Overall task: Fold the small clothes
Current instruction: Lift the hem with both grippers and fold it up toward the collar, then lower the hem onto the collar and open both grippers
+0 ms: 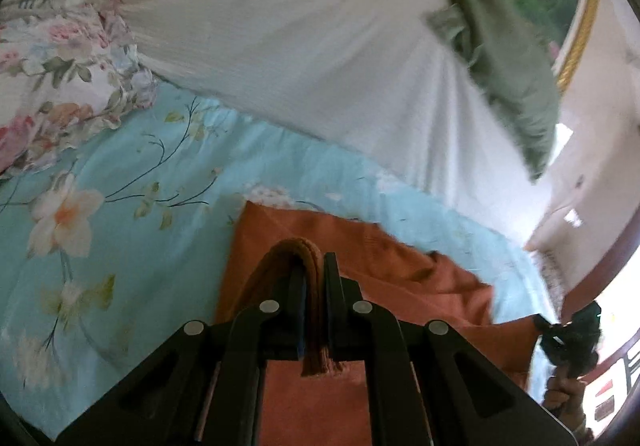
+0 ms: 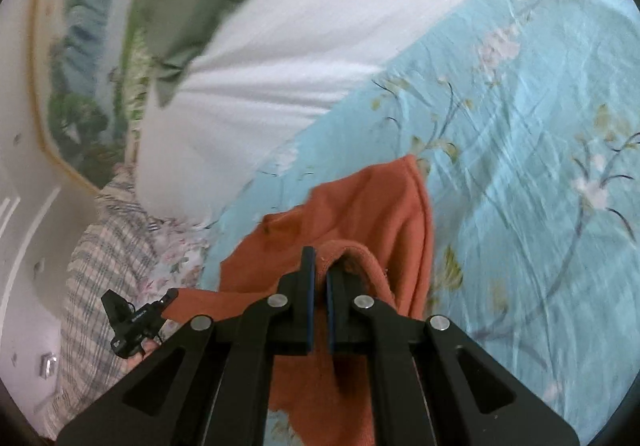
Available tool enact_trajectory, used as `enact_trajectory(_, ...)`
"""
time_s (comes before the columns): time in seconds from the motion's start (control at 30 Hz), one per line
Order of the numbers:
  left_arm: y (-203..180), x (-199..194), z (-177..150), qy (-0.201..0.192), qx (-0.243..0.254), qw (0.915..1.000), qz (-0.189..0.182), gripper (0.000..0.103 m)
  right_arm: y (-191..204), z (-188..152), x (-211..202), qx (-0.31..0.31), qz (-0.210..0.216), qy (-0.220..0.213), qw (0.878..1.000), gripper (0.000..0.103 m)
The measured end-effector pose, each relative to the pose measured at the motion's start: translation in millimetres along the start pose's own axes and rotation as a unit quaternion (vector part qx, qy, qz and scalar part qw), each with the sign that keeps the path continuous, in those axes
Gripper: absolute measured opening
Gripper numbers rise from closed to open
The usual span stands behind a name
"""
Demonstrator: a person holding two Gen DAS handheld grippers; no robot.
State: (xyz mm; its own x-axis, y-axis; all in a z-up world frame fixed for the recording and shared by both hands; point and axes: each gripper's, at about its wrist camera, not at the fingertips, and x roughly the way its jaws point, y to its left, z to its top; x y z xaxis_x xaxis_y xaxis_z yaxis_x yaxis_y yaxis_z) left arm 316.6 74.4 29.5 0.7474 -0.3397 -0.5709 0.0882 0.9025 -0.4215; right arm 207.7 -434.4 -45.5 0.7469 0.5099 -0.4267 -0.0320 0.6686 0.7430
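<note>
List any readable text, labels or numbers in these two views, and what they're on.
None readable.
Left gripper, seen in the right wrist view: a small pale mark on its body, too small and blurred to read.
Orange garment, sheet: no print, only flowers on the sheet.

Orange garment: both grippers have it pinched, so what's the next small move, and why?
Probably carry the two held edges forward together and lay them down flat. The left gripper and right gripper are each shut on a hem of the orange garment, and the rest trails slack over the blue floral sheet, so the fold looks unfinished.
</note>
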Motion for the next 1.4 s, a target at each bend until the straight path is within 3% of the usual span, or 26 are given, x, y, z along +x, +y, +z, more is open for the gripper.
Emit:
enact_trajectory(0.2,38.9,73.2,0.7,0.055,-0.029,0.9969,0.049,0.006,-30.5,9.5,41.7,0.027,-0.07,0.048,0.996,0.006)
enact_trajectory(0.3,48.6,92.1,-8.5,0.087,-0.036,0.994,0.056,0.008,-37.3,4.5,35.6,0.047,-0.064,0.05,0.996,0.006)
enact_trajectory(0.37,48.2,86.8,-13.8,0.085,-0.031,0.9944,0.055,0.011,-27.2,0.8,21.5,0.027,-0.071,0.034,0.996,0.007)
enact_trajectory(0.43,41.7,72.0,-21.5,0.081,-0.018,0.9951,0.053,0.025,-10.5,-6.1,7.4,-0.008,-0.083,0.016,0.996,0.009)
enact_trajectory(0.47,35.9,62.0,-26.9,0.076,-0.011,0.9959,0.048,0.027,3.2,-12.6,1.7,-0.037,-0.087,0.011,0.995,0.01)
enact_trajectory(0.53,18.0,43.7,-42.6,0.074,0.012,0.9968,0.028,0.029,32.5,-30.0,7.0,-0.103,-0.065,0.033,0.992,0.01)
enact_trajectory(0.6,-5.8,39.4,-60.7,0.094,0.047,0.9944,0.007,0.029,55.1,-46.7,27.4,-0.149,-0.045,0.083,0.984,0.01)
enact_trajectory(0.67,-24.8,46.6,-77.1,0.127,0.078,0.9888,-0.005,0.029,75.5,-69.8,62.8,-0.198,-0.037,0.157,0.967,0.01)
enact_trajectory(0.73,-40.0,63.6,-93.2,0.163,0.099,0.9817,-0.008,0.029,83.2,-84.5,89.9,-0.235,-0.052,0.204,0.949,0.01)
enact_trajectory(0.8,-47.2,77.9,-97.9,0.172,0.12,0.9776,0.017,0.029,80.9,-89.4,113.7,-0.261,-0.096,0.236,0.931,0.009)
enact_trajectory(0.93,-42.5,90.8,-75.7,0.168,0.115,0.9784,0.037,0.029,70.5,-52.8,119.2,-0.27,-0.171,0.176,0.931,0.007)
enact_trajectory(1.0,-32.7,101.2,-51.9,0.156,0.092,0.9821,0.054,0.029,62.2,-20.8,109.7,-0.238,-0.186,0.119,0.946,0.007)
enact_trajectory(1.07,-24.2,109.9,-28.7,0.142,0.071,0.9852,0.065,0.029,54.1,8.2,96.3,-0.21,-0.215,0.052,0.952,0.007)
enact_trajectory(1.17,-13.7,118.2,3.9,0.119,0.037,0.9895,0.073,0.032,40.4,38.4,77.6,-0.148,-0.215,-0.005,0.965,0.007)
enact_trajectory(1.2,-11.3,118.9,13.5,0.106,0.029,0.9898,0.091,0.039,38.5,43.7,73.0,-0.136,-0.225,-0.019,0.965,0.007)
enact_trajectory(1.23,-9.3,119.7,21.4,0.094,0.024,0.9896,0.106,0.048,39.9,47.0,69.5,-0.131,-0.23,-0.029,0.964,0.007)
enact_trajectory(1.4,4.3,101.1,43.3,0.05,-0.02,0.9916,0.117,0.052,45.3,41.5,36.3,-0.143,-0.209,-0.062,0.965,0.007)
